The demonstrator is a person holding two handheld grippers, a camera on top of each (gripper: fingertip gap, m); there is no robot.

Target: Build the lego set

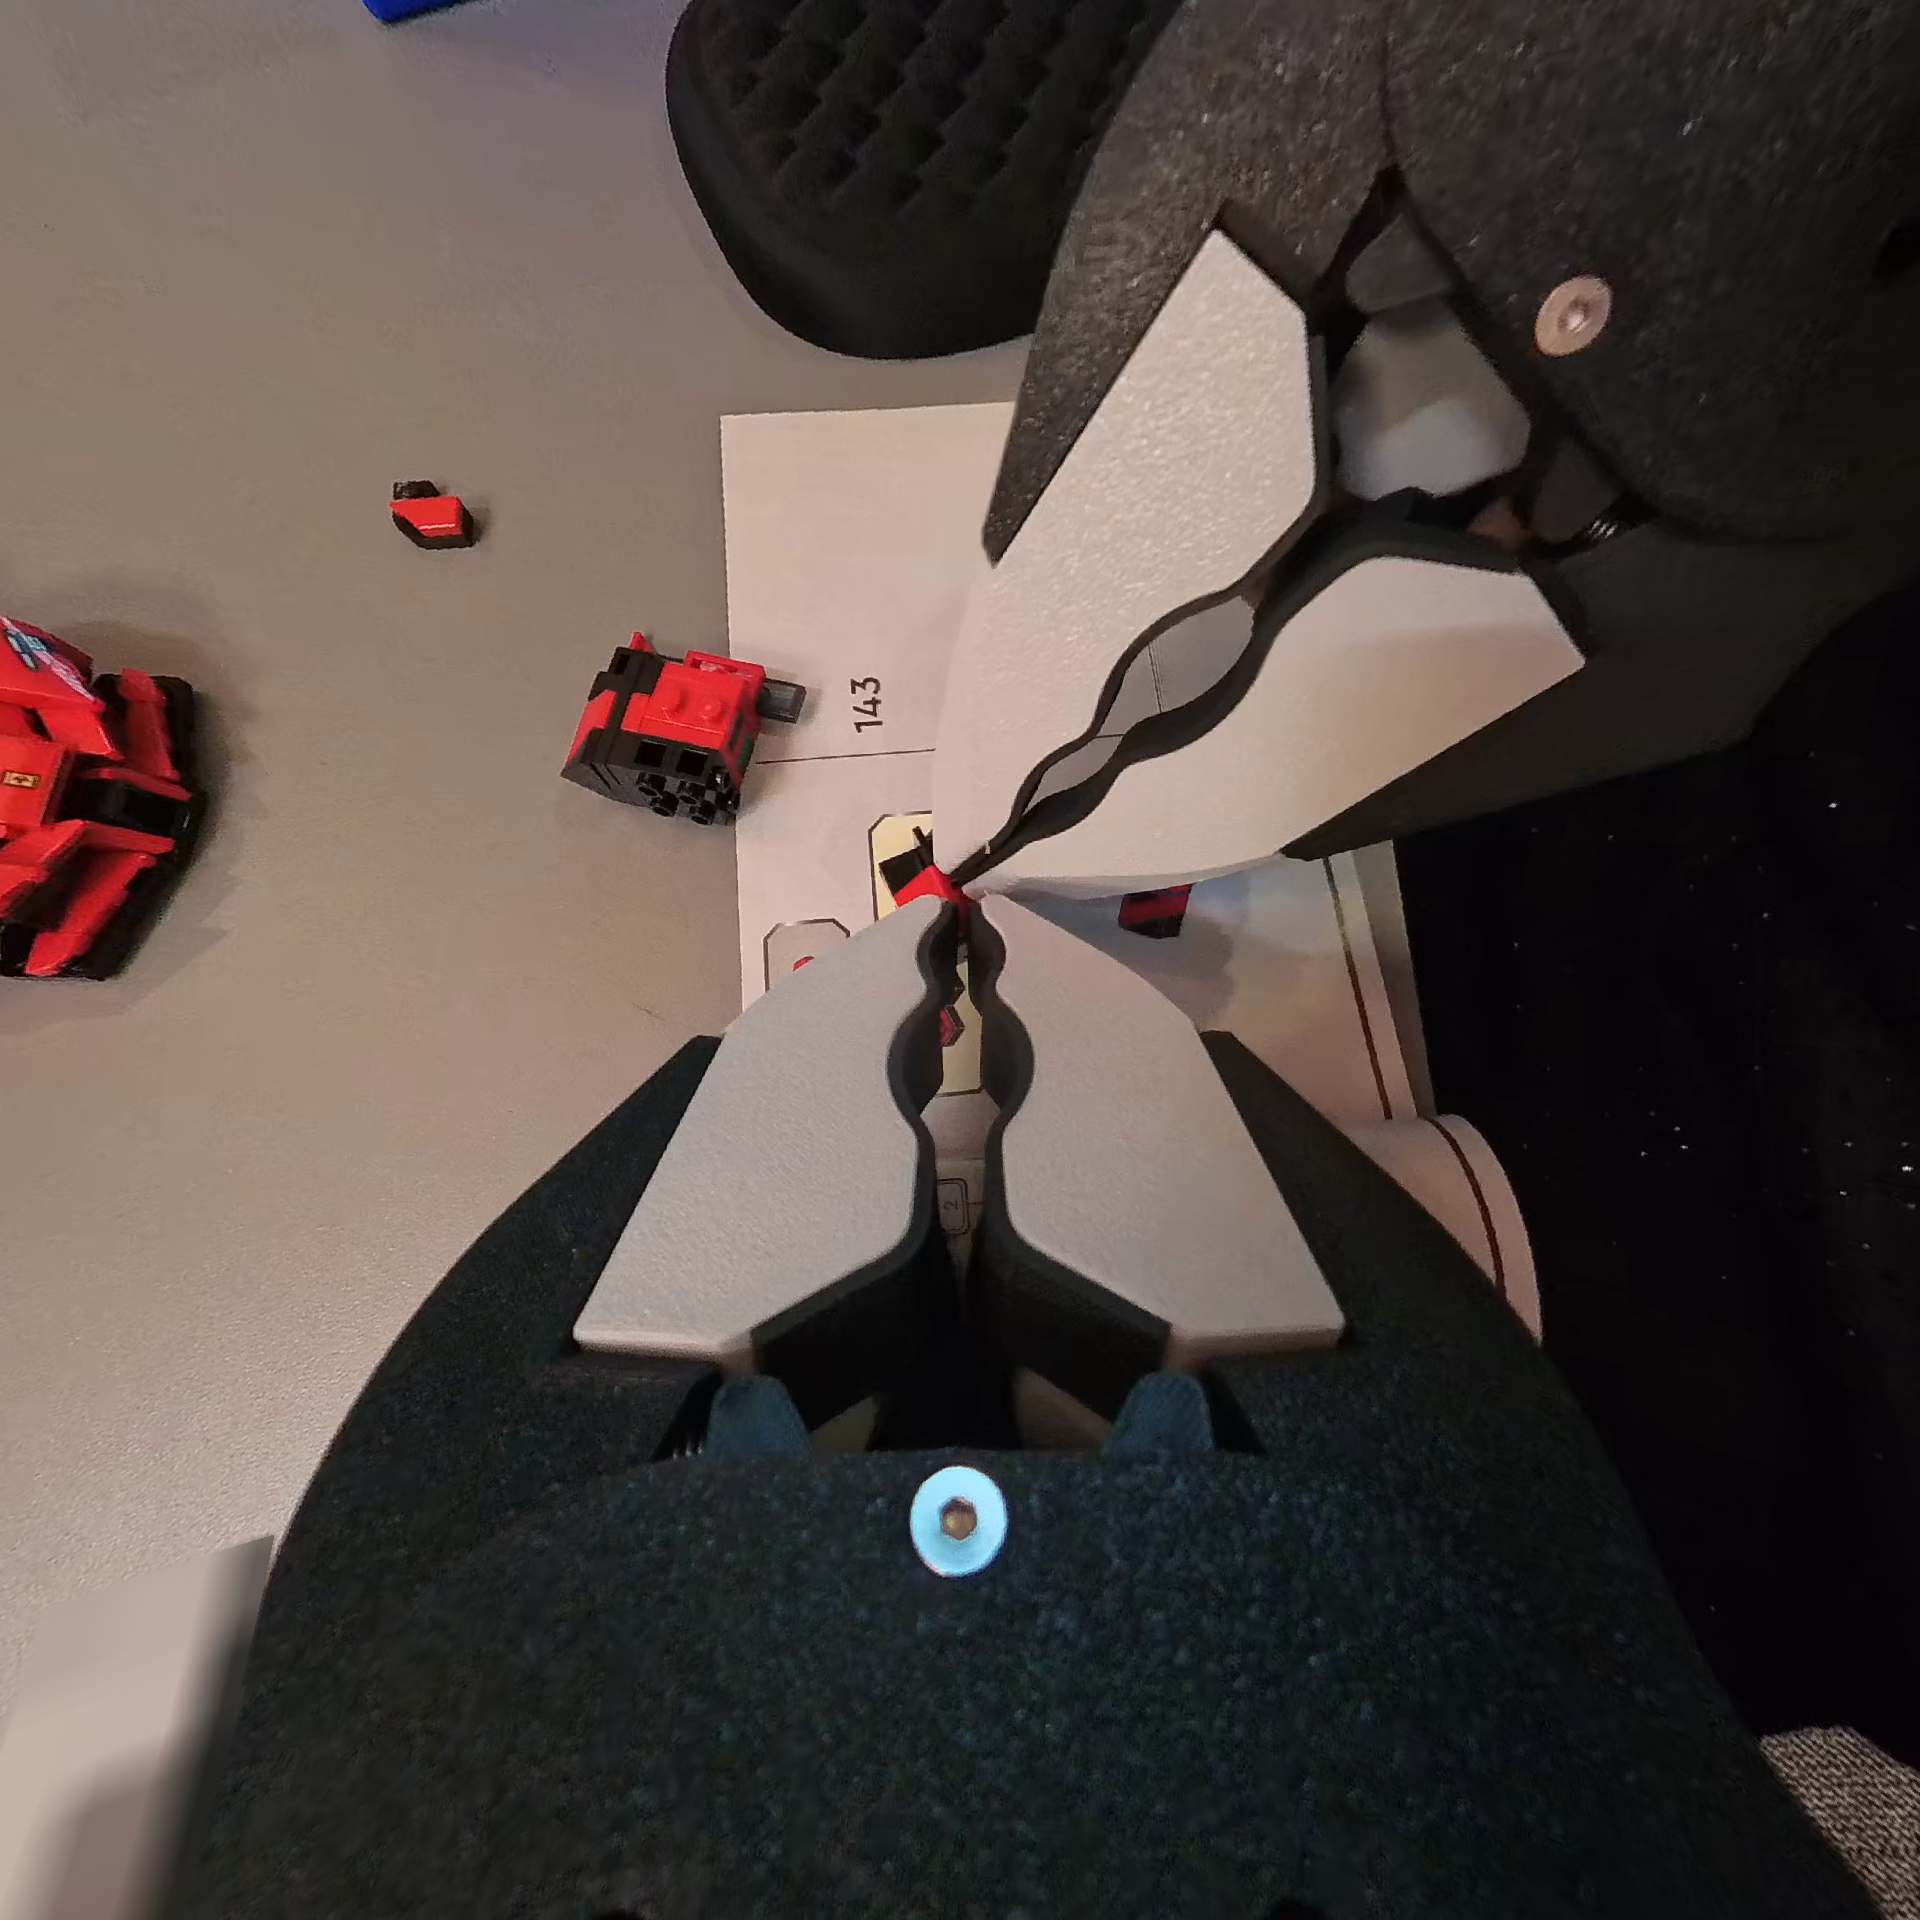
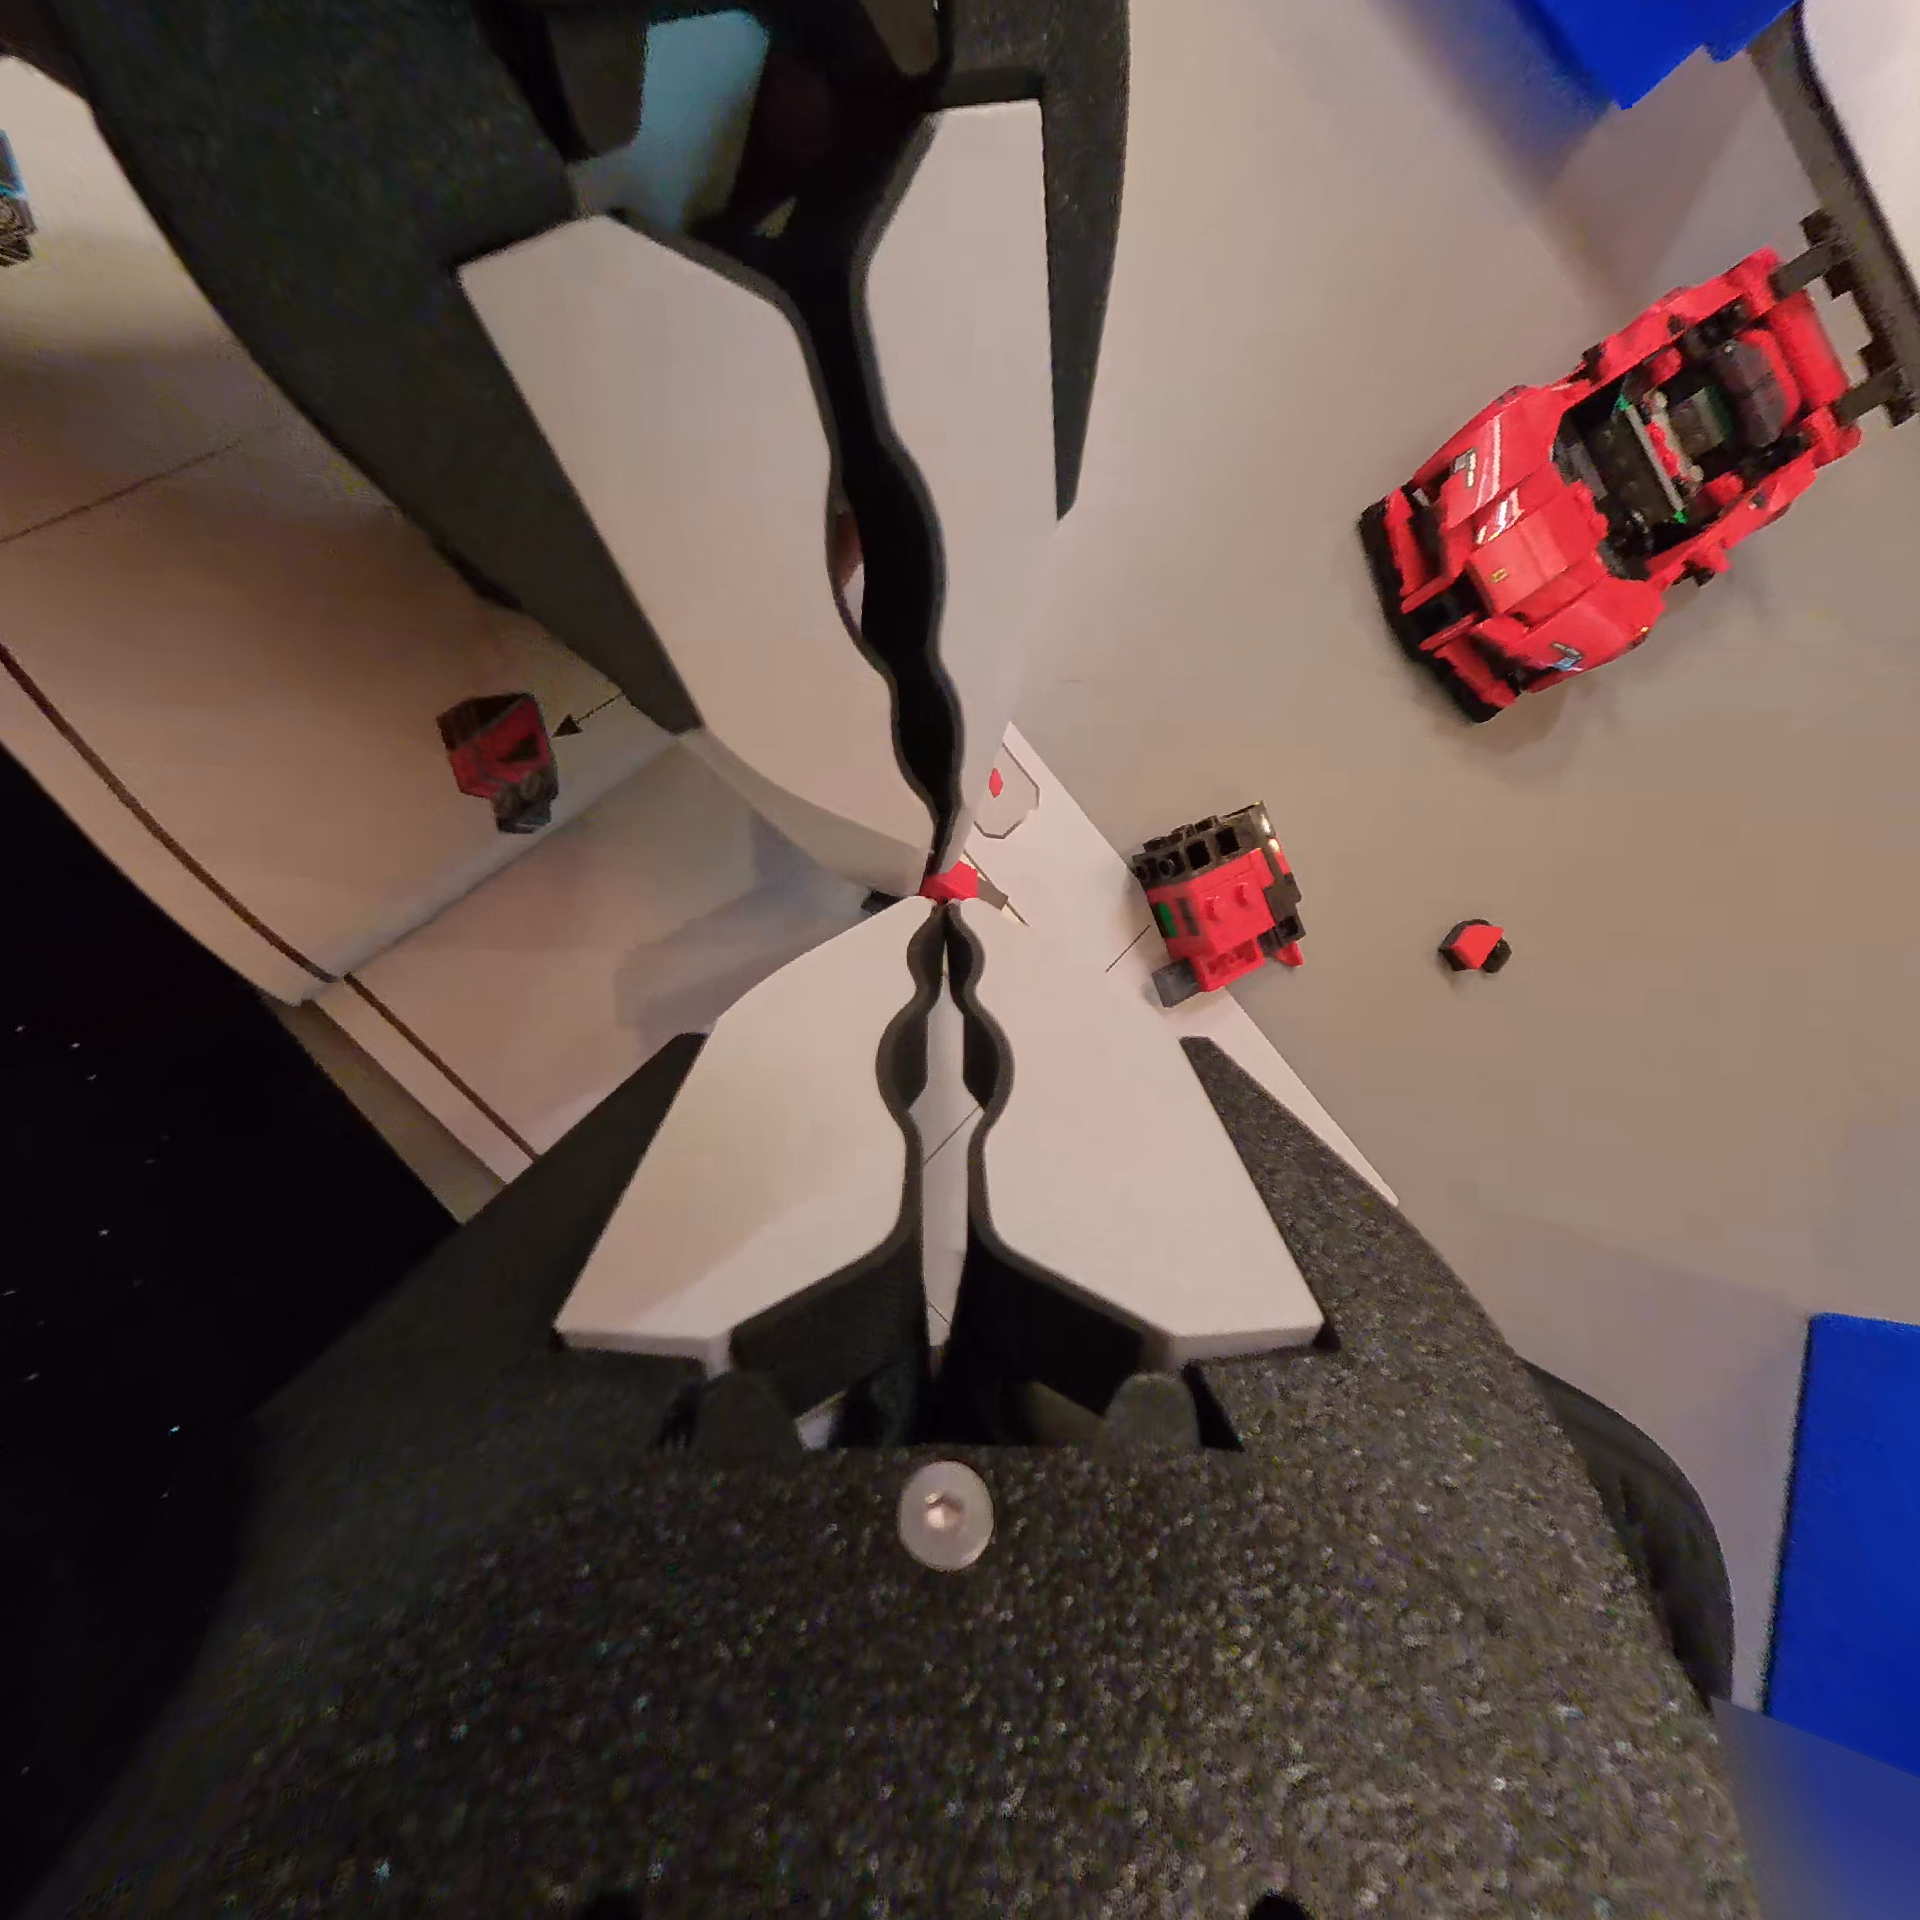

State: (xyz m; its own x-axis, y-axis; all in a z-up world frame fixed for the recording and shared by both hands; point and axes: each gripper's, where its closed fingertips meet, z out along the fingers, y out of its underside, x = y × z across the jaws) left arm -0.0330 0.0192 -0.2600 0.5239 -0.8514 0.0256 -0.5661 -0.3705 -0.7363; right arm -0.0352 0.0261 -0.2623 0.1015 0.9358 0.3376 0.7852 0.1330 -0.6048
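Observation:
A tiny red lego piece [image 1: 932, 884] [image 2: 948, 883] sits between the tips of both grippers, above the open instruction booklet [image 1: 831, 540] [image 2: 208, 520]. My left gripper [image 1: 963, 916] [image 2: 940, 847] is shut with its tips on the piece. My right gripper [image 2: 945, 916] [image 1: 977, 878] is shut too and meets it tip to tip from the other side. A red and black sub-assembly [image 1: 675, 727] [image 2: 1221, 904] lies at the booklet's edge. A small red and black piece [image 1: 431, 514] [image 2: 1473, 945] lies beyond it. The red lego car [image 1: 83, 800] [image 2: 1621, 478] stands farther off.
The grey table [image 1: 312, 1143] [image 2: 1558, 1143] carries everything. A black padded object [image 1: 862, 156] lies past the booklet. Blue objects [image 2: 1849, 1507] sit at the table's edges. Dark floor [image 1: 1662, 1143] lies past the table edge beside the booklet. The grippers are tip to tip, or close to it. Left tips and right tips are each some 15 cm from the red lego car [image 1: 83, 800]. Look for it in the right wrist view [image 2: 1462, 592] too.

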